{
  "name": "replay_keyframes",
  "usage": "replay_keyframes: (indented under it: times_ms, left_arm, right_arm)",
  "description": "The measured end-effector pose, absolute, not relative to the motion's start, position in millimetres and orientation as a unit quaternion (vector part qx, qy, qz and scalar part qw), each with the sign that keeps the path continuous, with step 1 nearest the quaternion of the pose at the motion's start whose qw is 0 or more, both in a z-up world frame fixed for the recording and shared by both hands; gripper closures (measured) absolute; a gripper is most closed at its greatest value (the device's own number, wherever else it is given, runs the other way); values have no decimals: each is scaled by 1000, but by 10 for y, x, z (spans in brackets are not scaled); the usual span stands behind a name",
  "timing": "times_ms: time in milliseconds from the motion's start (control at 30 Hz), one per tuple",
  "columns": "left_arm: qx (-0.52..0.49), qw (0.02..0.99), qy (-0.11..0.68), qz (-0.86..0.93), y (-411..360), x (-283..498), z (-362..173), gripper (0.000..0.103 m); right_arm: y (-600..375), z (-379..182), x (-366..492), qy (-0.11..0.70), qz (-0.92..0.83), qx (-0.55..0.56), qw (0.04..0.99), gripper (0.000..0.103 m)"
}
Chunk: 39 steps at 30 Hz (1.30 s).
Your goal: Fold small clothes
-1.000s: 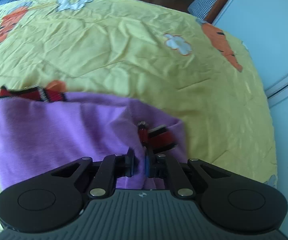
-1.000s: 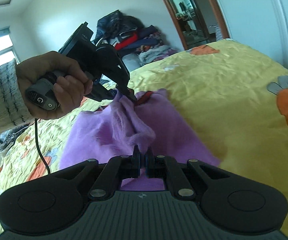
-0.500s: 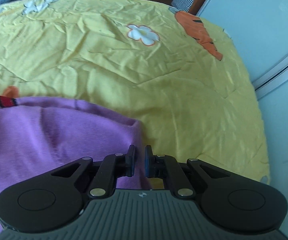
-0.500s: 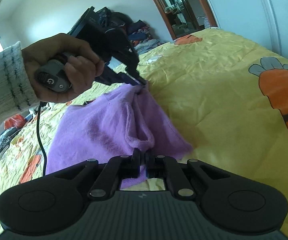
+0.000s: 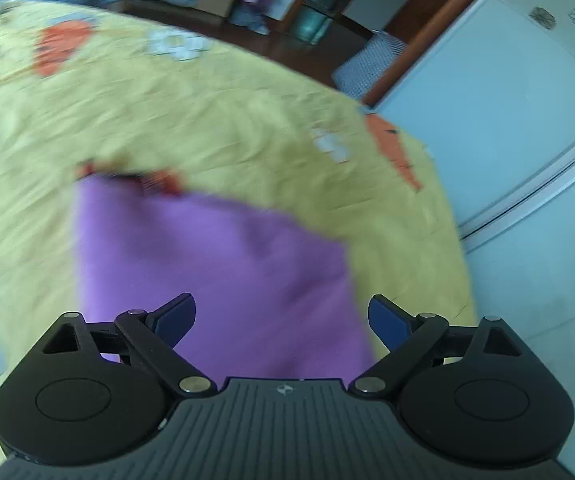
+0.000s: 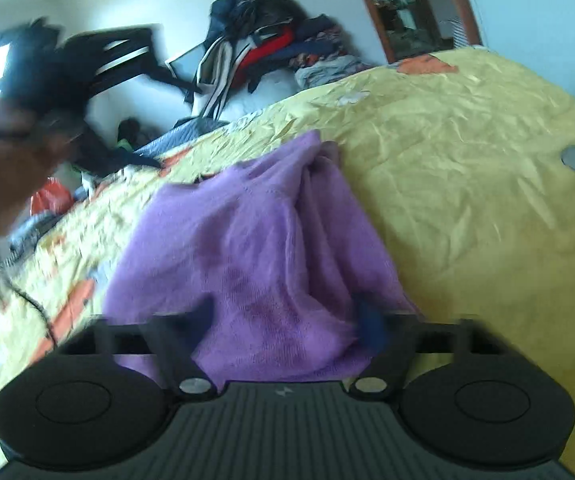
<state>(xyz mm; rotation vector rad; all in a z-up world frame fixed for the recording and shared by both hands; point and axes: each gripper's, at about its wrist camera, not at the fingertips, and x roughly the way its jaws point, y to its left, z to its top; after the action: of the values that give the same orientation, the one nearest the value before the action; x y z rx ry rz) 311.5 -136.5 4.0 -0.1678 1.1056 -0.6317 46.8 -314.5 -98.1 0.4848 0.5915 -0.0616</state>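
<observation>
A small purple garment (image 5: 215, 264) with a red striped trim (image 5: 159, 182) at its far edge lies folded on the yellow bedspread (image 5: 207, 120). My left gripper (image 5: 281, 320) is open and empty above its near edge. In the right wrist view the purple garment (image 6: 247, 240) lies bunched with a raised fold down its middle. My right gripper (image 6: 287, 320) is open, its fingers astride the garment's near edge, holding nothing. The left gripper (image 6: 87, 64) shows blurred at the upper left, lifted off the cloth.
The bedspread (image 6: 467, 160) has orange carrot and flower prints. White wardrobe doors (image 5: 507, 120) stand to the right of the bed. A pile of clothes (image 6: 267, 40) lies against the far wall. A black cable (image 6: 35, 308) trails on the bed's left.
Both grippers have opened and let go of the purple garment. The left gripper has lifted up and back from the cloth. The garment now lies folded on the bed.
</observation>
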Motion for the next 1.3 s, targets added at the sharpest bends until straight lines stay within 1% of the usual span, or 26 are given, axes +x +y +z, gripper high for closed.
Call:
replay_keyframes:
  times_ms: [67, 167, 233, 333, 400, 567, 633, 667, 733, 767, 800, 833, 967, 1133, 1200, 1233, 1267, 1300]
  left_arm:
    - [-68, 805, 518, -280, -1082, 2977, -42, 7]
    - [-43, 816, 514, -260, -772, 2696, -140, 6]
    - [-31, 823, 509, -252, -631, 2515, -196, 3]
    - [-19, 823, 510, -249, -498, 2264, -291, 3]
    - [-10, 818, 513, -259, -465, 2108, -349, 3]
    - [6, 811, 521, -267, -520, 1872, -561, 2]
    - [30, 810, 528, -253, -575, 1834, -689, 2]
    - [52, 809, 529, -252, -616, 1811, -751, 1]
    - [84, 818, 511, -249, -668, 1723, -769, 0]
    - [89, 819, 510, -250, -680, 1699, -775, 0]
    - [92, 819, 507, -251, -690, 1682, -769, 0]
    - [92, 819, 507, -252, -695, 1675, -761, 0]
    - [78, 817, 513, -251, -672, 1666, -759, 0]
    - [54, 814, 521, -252, -616, 1600, -732, 0]
    - [52, 813, 523, -251, -599, 1602, -722, 0]
    - [46, 811, 526, -251, -588, 1618, -712, 0]
    - [40, 809, 529, -252, -576, 1642, -701, 0]
    - [35, 809, 530, -251, -570, 1675, -682, 0]
  right_arm:
    - [-3180, -967, 454, 287, -40, 236, 927, 97]
    - [-3208, -867, 377, 271, -43, 225, 935, 97]
    - [-3242, -794, 329, 264, -40, 225, 937, 97]
    - [-3264, -678, 303, 263, -38, 212, 941, 97]
    - [-3277, -686, 308, 266, -47, 194, 943, 97]
    - [-3429, -885, 319, 286, -52, 218, 932, 97]
    - [-3460, -1010, 431, 325, -33, 232, 916, 97]
    - [-3472, -1014, 429, 323, -33, 233, 917, 96]
    - [-3484, -963, 466, 336, -26, 225, 914, 86]
    - [-3500, -916, 480, 339, -24, 218, 915, 78]
    - [-3523, -858, 485, 331, -26, 214, 918, 75]
    - [-3565, -788, 501, 316, -24, 214, 924, 75]
    - [-3841, -673, 889, 292, 9, 257, 921, 75]
    - [-4071, -878, 1380, 324, 48, 302, 895, 74]
    - [-4061, -943, 1448, 334, 60, 302, 891, 74]
    - [-4020, -954, 1474, 340, 64, 291, 892, 75]
    - [-3978, -955, 1497, 345, 62, 272, 896, 93]
    - [-3940, -915, 1481, 340, 54, 253, 904, 95]
